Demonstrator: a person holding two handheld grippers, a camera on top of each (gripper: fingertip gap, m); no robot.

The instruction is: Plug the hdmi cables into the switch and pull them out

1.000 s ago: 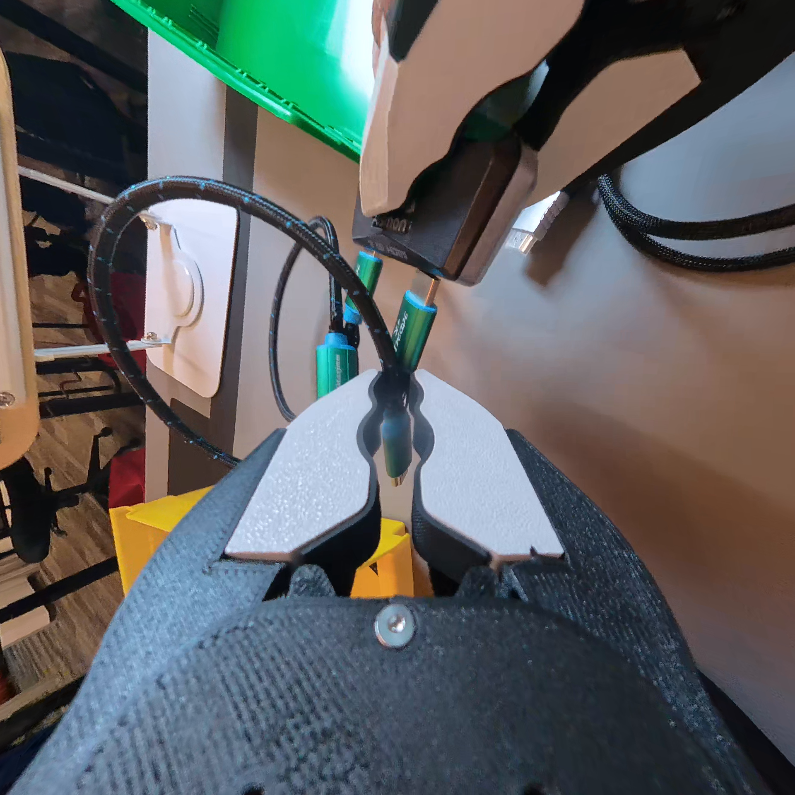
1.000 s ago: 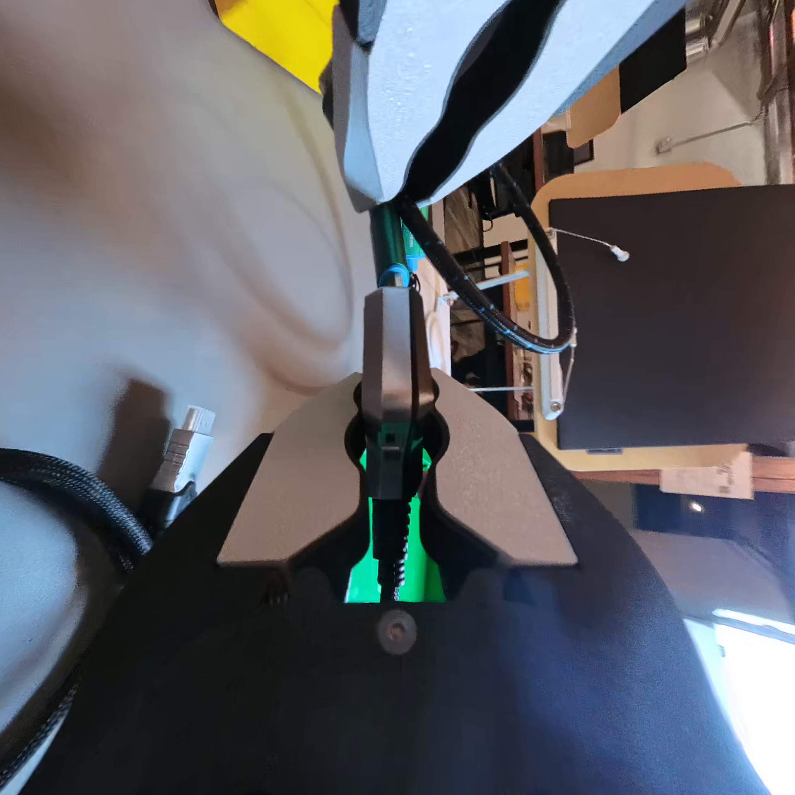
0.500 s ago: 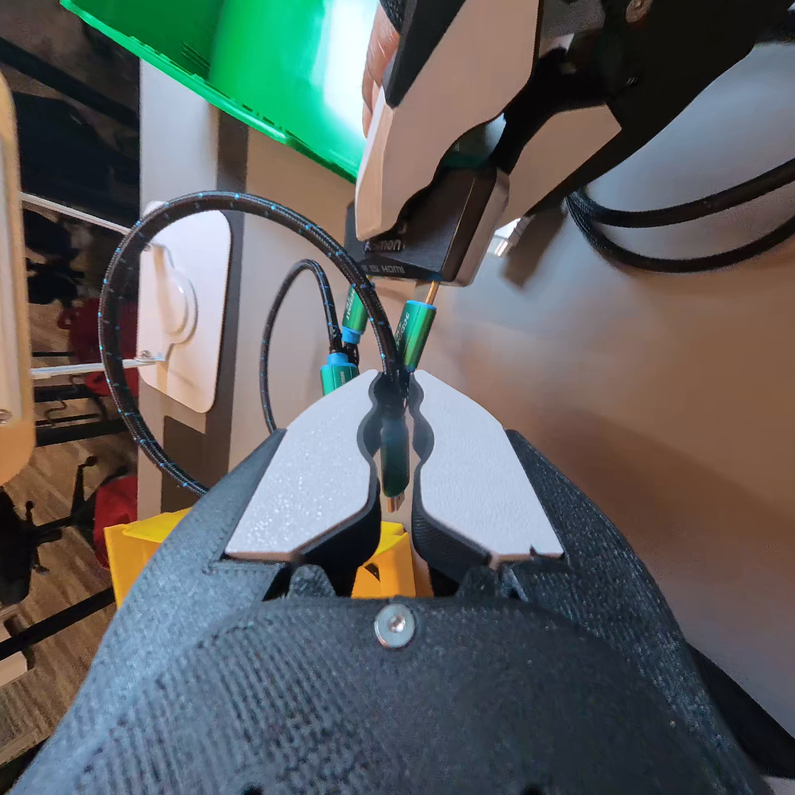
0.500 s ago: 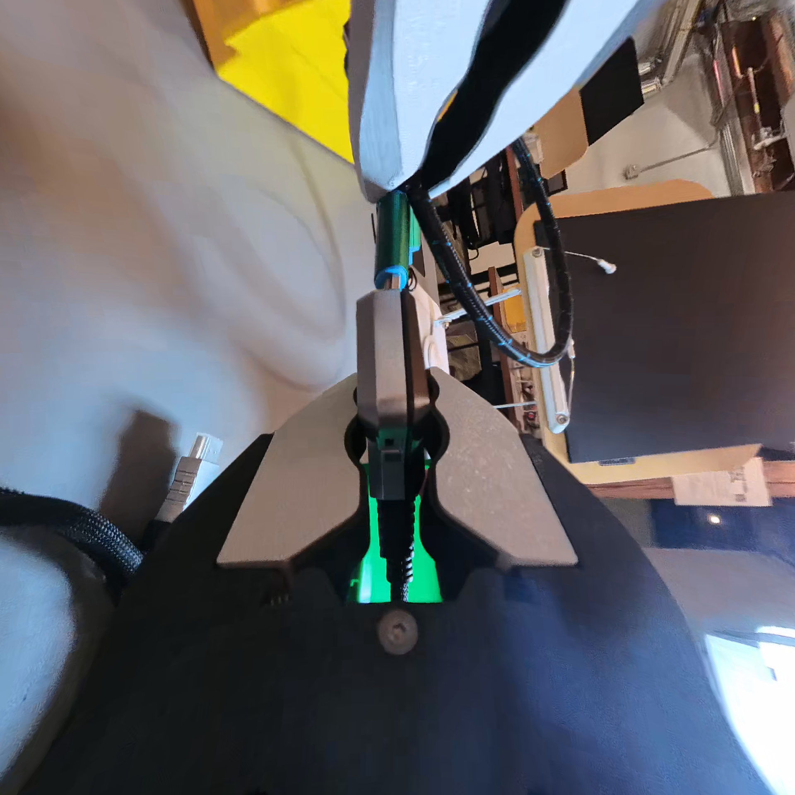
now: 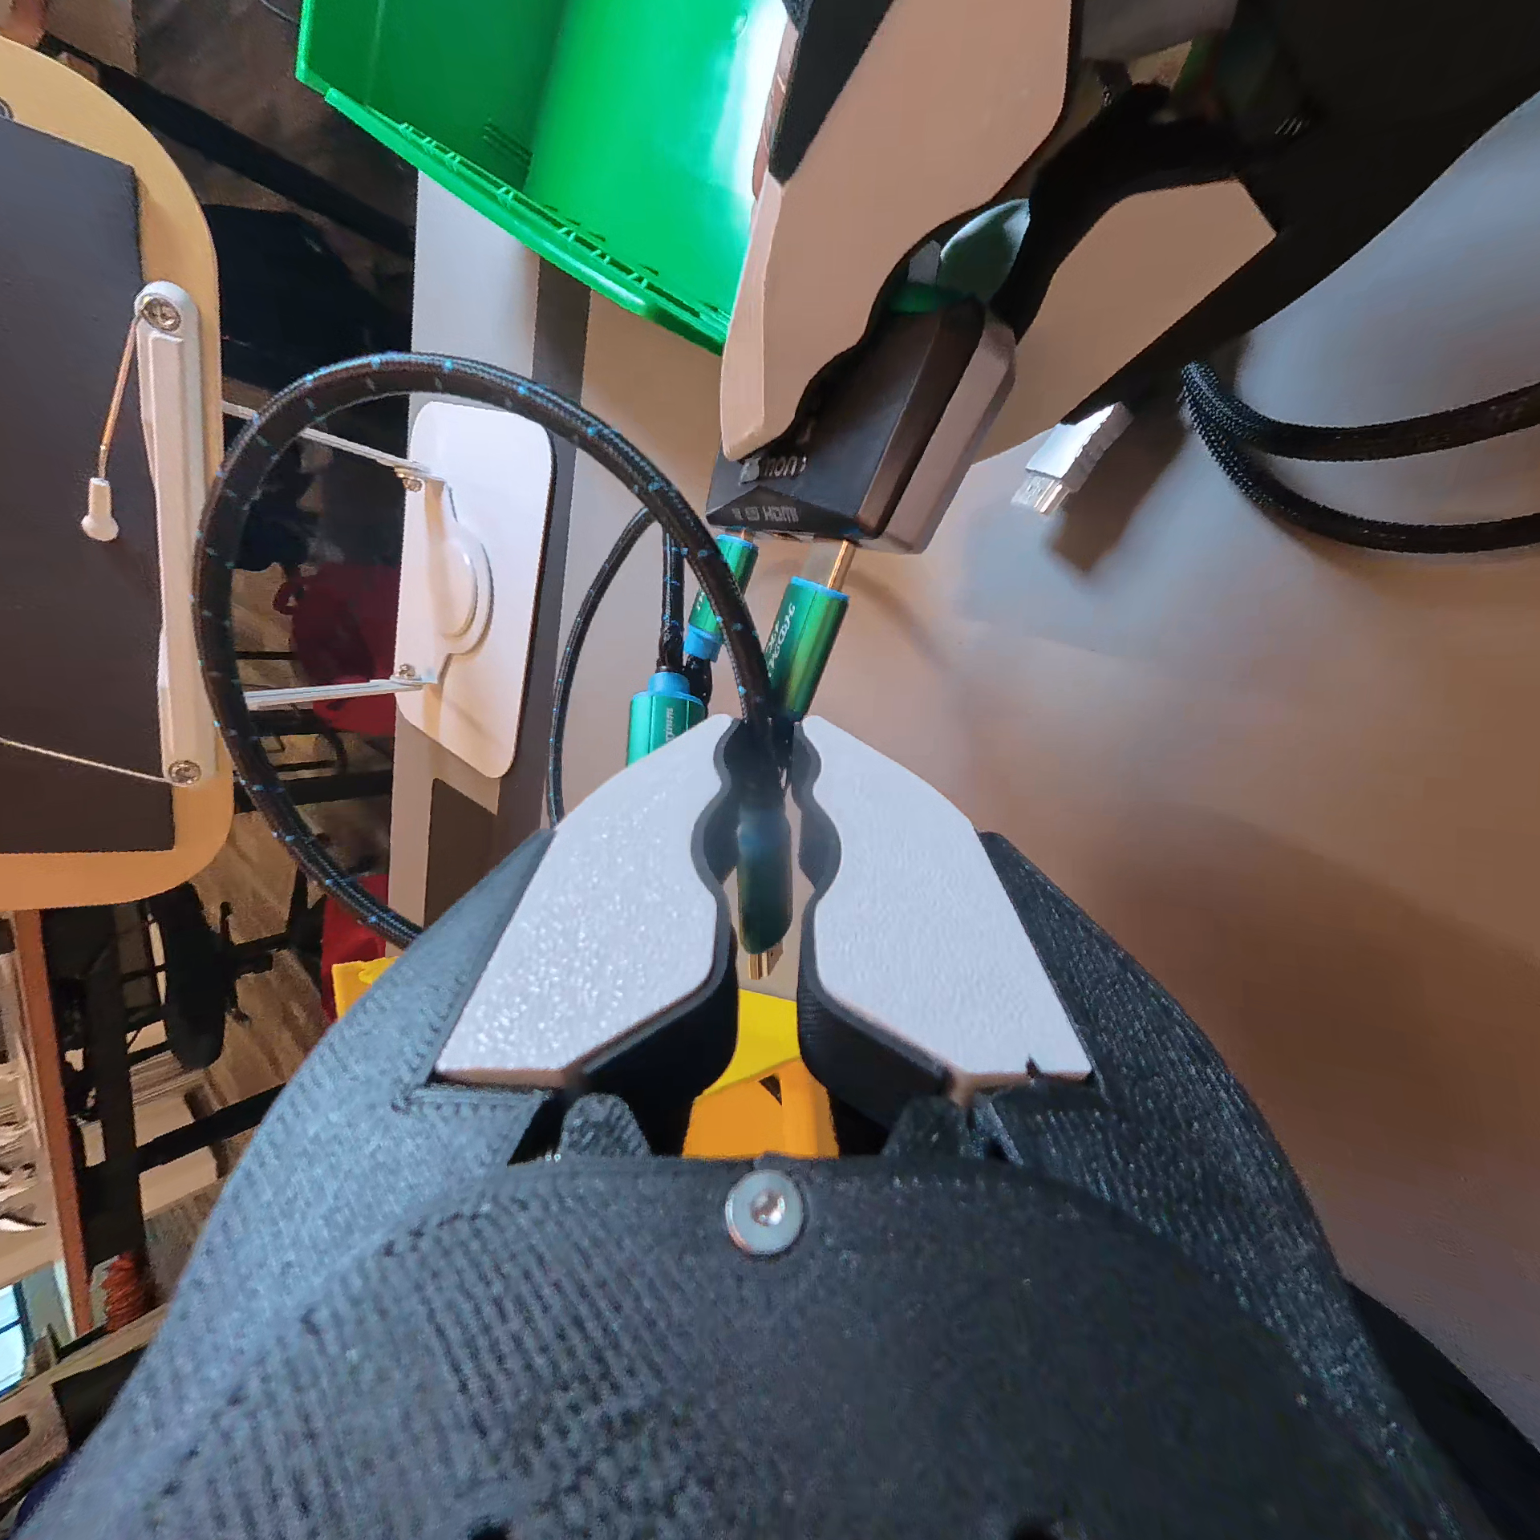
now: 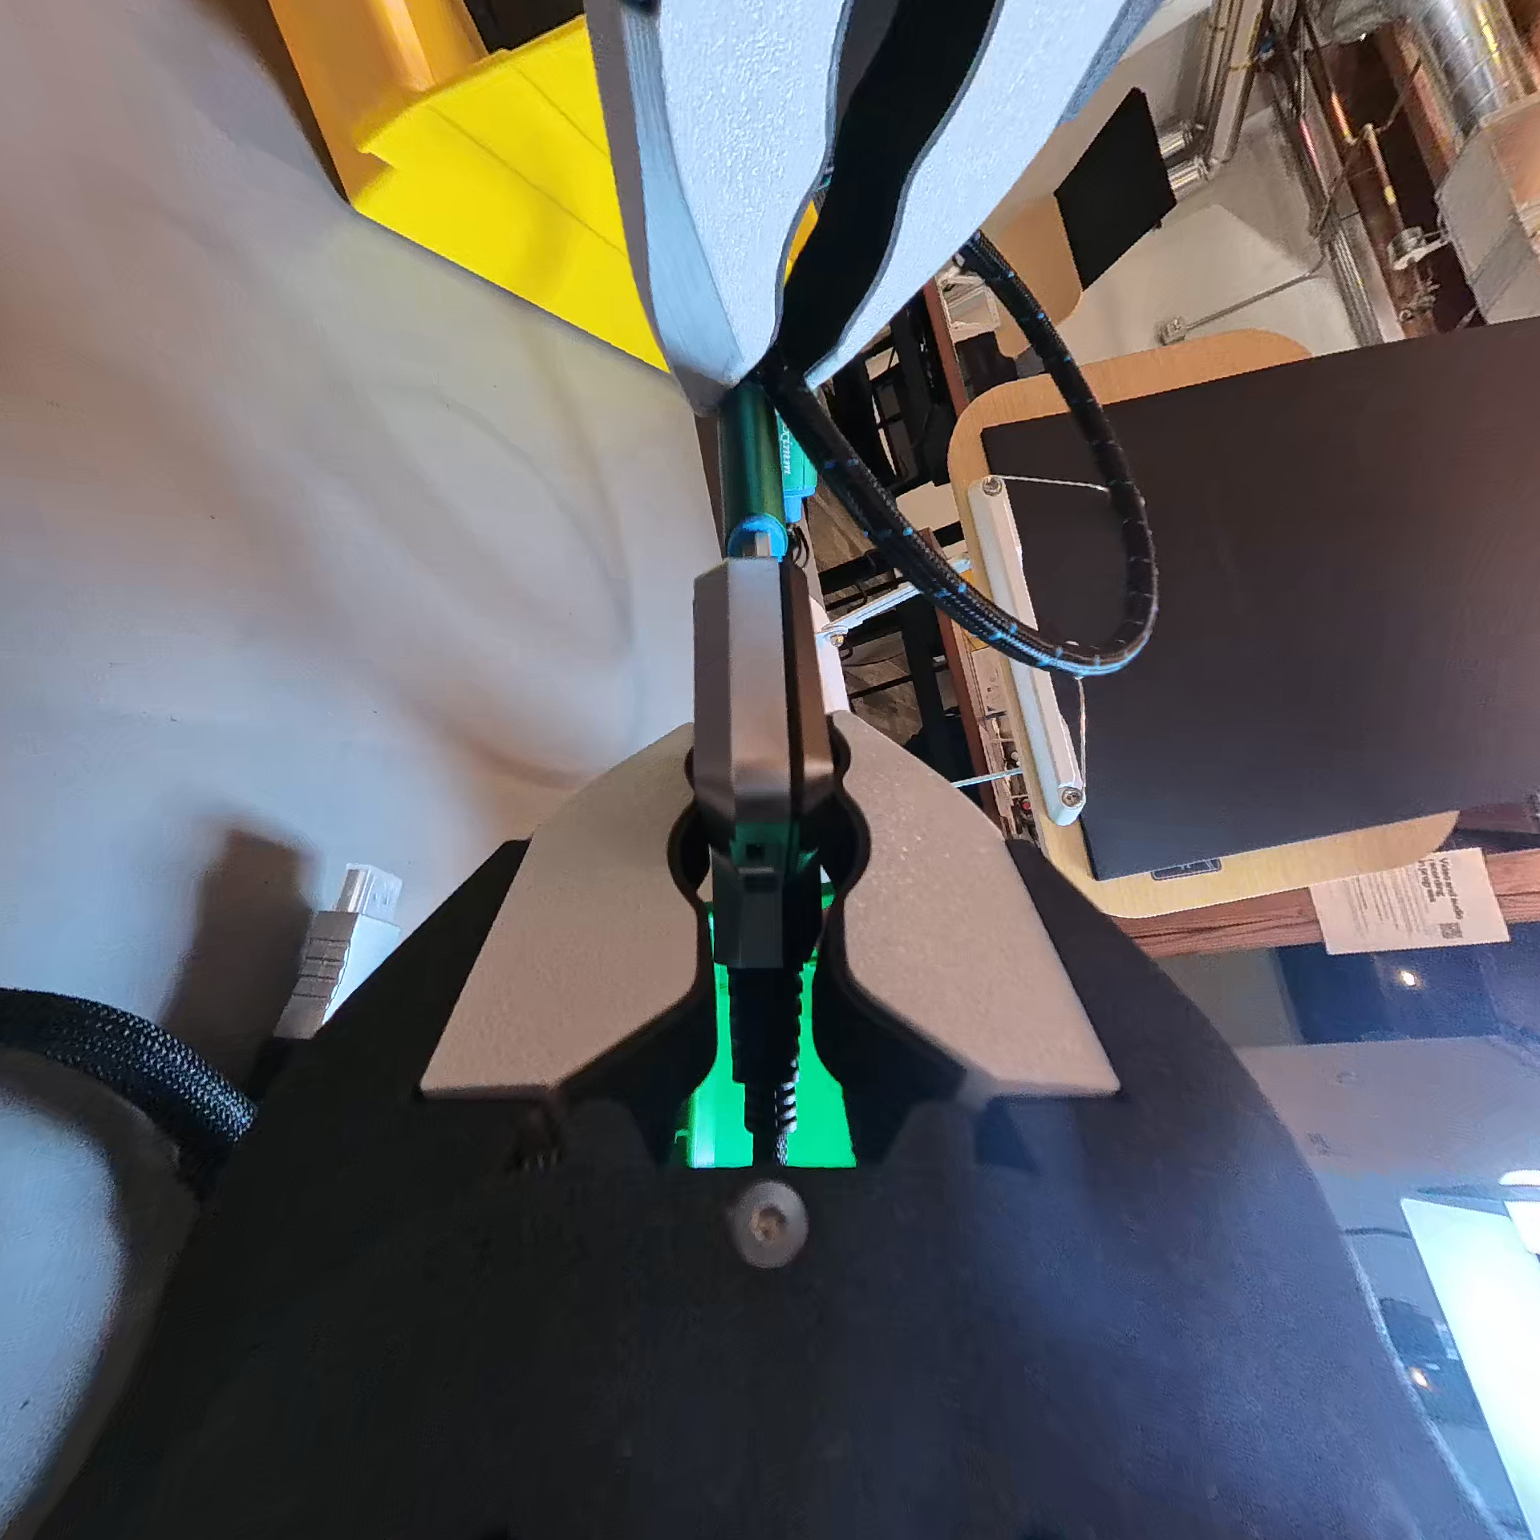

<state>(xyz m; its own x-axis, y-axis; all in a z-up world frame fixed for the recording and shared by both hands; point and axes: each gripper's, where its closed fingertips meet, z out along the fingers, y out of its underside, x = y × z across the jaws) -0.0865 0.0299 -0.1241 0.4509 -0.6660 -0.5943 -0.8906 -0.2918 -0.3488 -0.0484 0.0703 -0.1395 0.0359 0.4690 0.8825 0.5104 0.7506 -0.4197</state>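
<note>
Right now the switch [image 5: 867,433], a small dark box, sits clamped between the closed fingers of the right gripper [image 6: 767,800], held up off the pale table [image 5: 1167,750]. Below the switch, 2 green plugs meet its lower face: the nearer plug [image 5: 804,642] shows a strip of bare gold metal, so it looks only partly seated, while the farther plug [image 5: 725,575] sits closer in. The left gripper [image 5: 762,750] faces the switch from below, its fingers shut narrow on the braided cable [image 5: 467,375] right behind the nearer plug, and another green plug [image 5: 762,883] hangs between its pads. To do this step well, I judge the left gripper should move straight along the plug's axis, no sideways rocking, while the right holds firm. Beyond the switch, a silver plug [image 5: 1071,454] lies loose on the table.
</note>
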